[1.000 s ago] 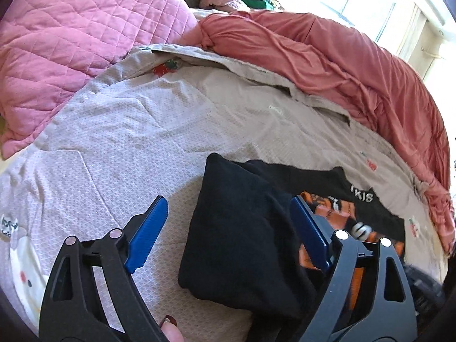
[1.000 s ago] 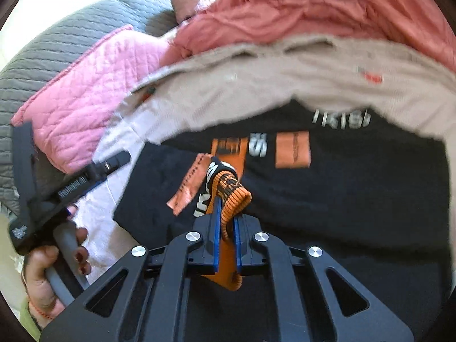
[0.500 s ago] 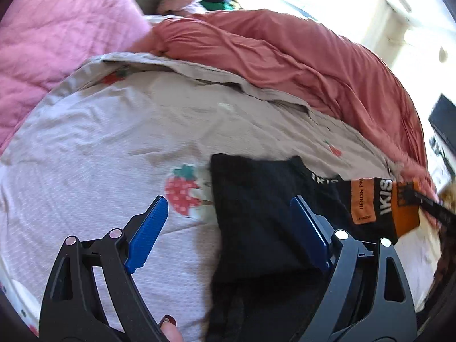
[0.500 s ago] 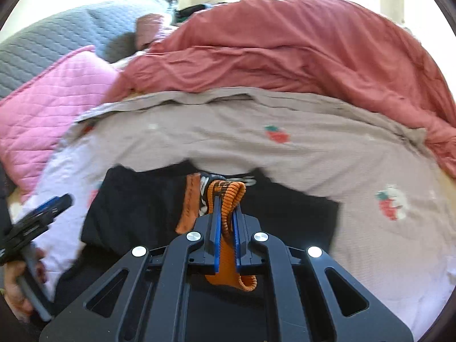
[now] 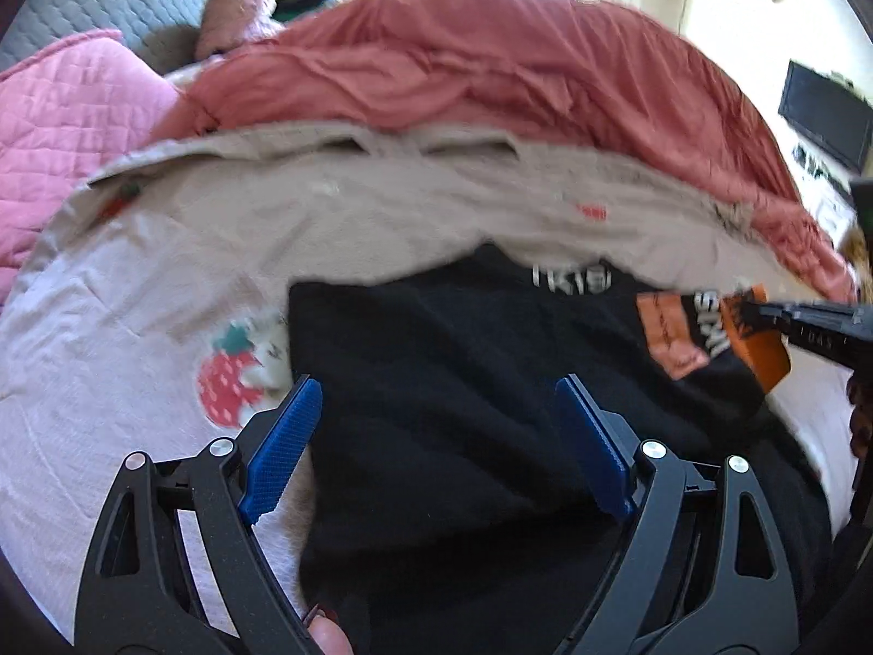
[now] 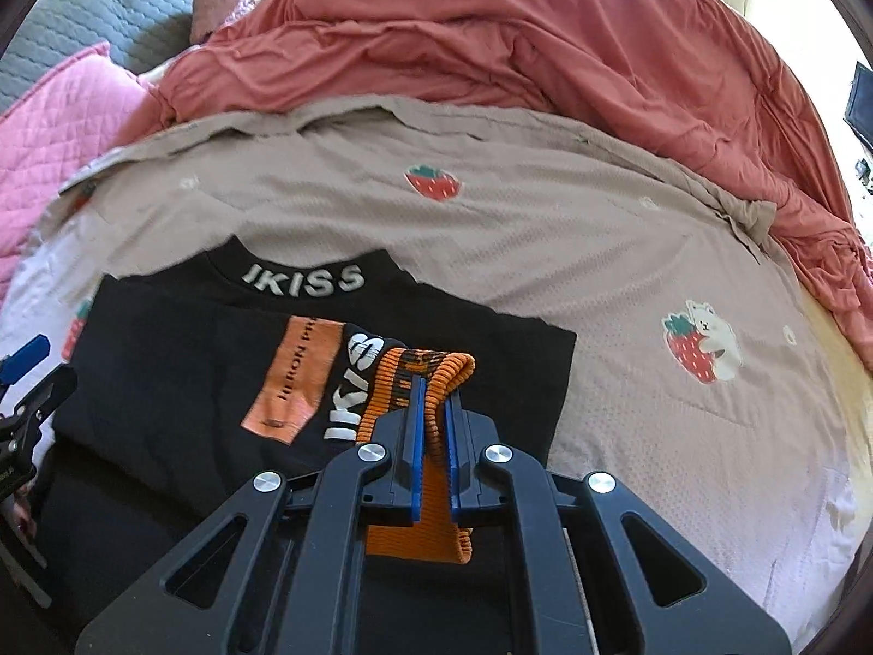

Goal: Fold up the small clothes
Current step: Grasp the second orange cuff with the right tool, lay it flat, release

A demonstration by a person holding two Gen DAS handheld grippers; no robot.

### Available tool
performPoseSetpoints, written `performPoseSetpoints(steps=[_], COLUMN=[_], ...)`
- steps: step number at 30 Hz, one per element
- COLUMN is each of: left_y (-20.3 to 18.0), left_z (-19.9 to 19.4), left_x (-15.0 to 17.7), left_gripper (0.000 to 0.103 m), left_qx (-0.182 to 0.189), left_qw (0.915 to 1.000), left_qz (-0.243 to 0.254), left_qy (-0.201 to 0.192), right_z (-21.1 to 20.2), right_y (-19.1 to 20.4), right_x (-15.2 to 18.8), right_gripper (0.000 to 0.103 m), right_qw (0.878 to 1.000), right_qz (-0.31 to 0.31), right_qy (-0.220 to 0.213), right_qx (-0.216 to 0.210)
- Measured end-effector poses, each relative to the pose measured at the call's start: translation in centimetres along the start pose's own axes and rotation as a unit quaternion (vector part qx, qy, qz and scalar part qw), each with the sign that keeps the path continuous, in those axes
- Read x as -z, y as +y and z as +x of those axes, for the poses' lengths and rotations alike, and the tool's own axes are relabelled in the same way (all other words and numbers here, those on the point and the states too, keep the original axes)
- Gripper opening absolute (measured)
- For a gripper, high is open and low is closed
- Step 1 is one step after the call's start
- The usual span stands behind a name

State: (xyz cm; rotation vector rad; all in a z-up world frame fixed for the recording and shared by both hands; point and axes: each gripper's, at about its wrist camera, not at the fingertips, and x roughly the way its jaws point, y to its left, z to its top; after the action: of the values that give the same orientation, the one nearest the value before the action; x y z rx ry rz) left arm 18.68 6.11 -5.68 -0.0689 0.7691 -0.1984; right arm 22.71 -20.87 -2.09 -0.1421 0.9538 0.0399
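The black knit sweater (image 6: 180,376) with orange patches lay low and left on the beige strawberry-print bedspread (image 6: 545,229). The right gripper (image 6: 432,426) was clamped on its orange ribbed cuff (image 6: 431,368). The left gripper (image 5: 436,436) gaped wide above the black cloth, gripping nothing.

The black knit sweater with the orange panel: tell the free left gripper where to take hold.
Grip the black knit sweater at its left folded edge, coming from the left over the bare sheet. That edge lies flat and exposed beside the open left gripper; the right gripper already pinches the orange ribbed cuff.
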Motion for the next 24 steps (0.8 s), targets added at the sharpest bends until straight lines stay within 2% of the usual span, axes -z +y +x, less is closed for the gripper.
performPoseSetpoints(steps=[3, 7, 9, 13, 15, 16, 17, 19, 21, 24], left_y=[0.2, 0.3, 0.2, 0.3, 0.6, 0.8, 1.1, 1.5, 1.9, 2.2], left_z=[1.6, 2.2, 2.5, 2.3, 2.4, 2.3, 2.2, 1.5, 0.3, -1.1], left_x=[0.6, 1.0, 1.3, 1.3, 1.2, 1.1, 1.0, 0.4, -0.4, -1.1], left_gripper=[0.079, 0.079, 0.079, 0.079, 0.079, 0.079, 0.079, 0.079, 0.079, 0.079], left_qx=[0.000, 0.000, -0.002, 0.004, 0.008, 0.010, 0.011, 0.011, 0.014, 0.014], left_qw=[0.9992, 0.9982, 0.9979, 0.9979, 0.9978, 0.9976, 0.9974, 0.9972, 0.9977, 0.9976], left_qz=[-0.006, -0.007, -0.004, -0.005, -0.013, -0.020, -0.027, -0.040, -0.050, -0.062], left_qy=[0.039, 0.060, 0.064, 0.064, 0.065, 0.065, 0.066, 0.062, 0.044, 0.029], right_z=[1.2, 3.1, 4.3, 5.0, 4.8, 4.6, 4.2, 3.0, 1.1, -0.8], right_y=[-0.1, -0.3, -0.5, -0.3, -0.3, -0.5, -0.8, -1.8, -2.6, -2.8], right_x=[0.3, 1.0, 1.6, 2.2, 2.2, 2.2, 2.1, 2.1, 2.3, 2.9], right_gripper=[0.005, 0.005, 0.006, 0.008, 0.013, 0.023, 0.027, 0.041, 0.046, 0.048], right_qw=[1.000, 0.999, 0.998, 0.997, 0.997, 0.997, 0.996, 0.997, 0.997, 0.997], right_qz=[0.003, 0.007, 0.013, 0.004, 0.004, 0.009, 0.018, 0.048, 0.073, 0.075], right_qy=[0.012, 0.036, 0.052, 0.052, 0.053, 0.055, 0.057, 0.051, 0.028, 0.005], right_qx=[0.012, 0.027, 0.033, 0.049, 0.055, 0.057, 0.060, 0.044, 0.018, -0.001])
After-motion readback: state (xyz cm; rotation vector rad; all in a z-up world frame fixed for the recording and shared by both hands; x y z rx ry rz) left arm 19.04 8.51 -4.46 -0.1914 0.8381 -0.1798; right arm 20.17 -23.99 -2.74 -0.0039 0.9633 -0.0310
